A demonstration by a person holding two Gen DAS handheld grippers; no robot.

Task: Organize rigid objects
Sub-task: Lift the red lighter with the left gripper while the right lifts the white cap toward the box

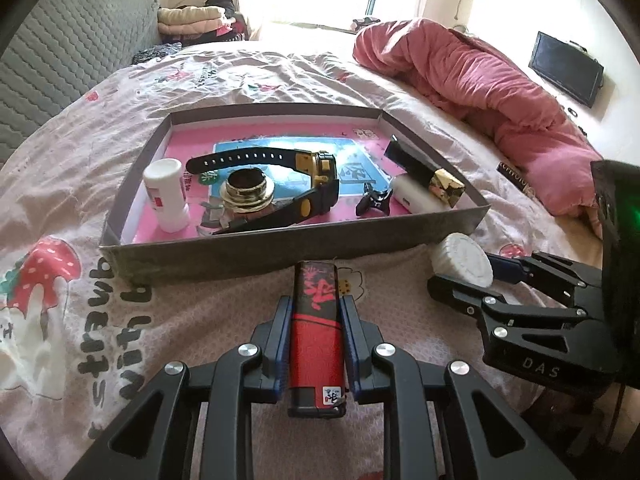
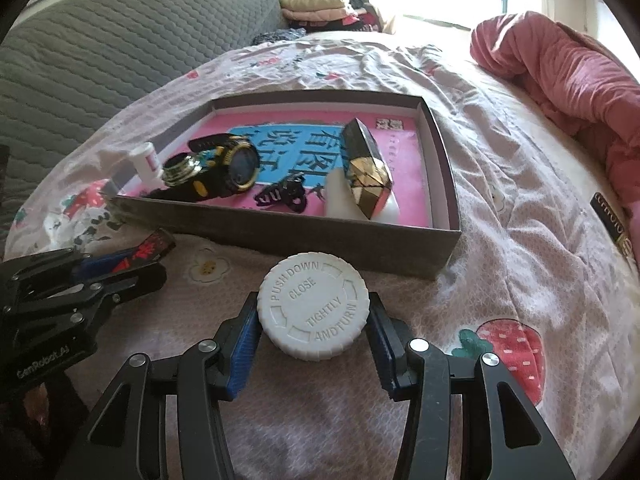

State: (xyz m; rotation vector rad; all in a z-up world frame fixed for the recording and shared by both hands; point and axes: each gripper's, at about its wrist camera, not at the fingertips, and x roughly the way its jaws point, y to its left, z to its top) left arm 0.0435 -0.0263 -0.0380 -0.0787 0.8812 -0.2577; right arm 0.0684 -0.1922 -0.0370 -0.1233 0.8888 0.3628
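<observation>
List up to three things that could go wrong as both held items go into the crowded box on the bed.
1. The red lighter, pinched at its middle by the left tongs, may tip onto the watch.
2. The round white cap could slip from the right tongs.
3. The box may shift on the soft sheet.

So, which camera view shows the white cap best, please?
The right wrist view. There the white cap faces the camera between the right gripper's pads, so its raised lettering is readable. The left wrist view shows the cap only at the edge, tilted, partly behind a finger.
</observation>
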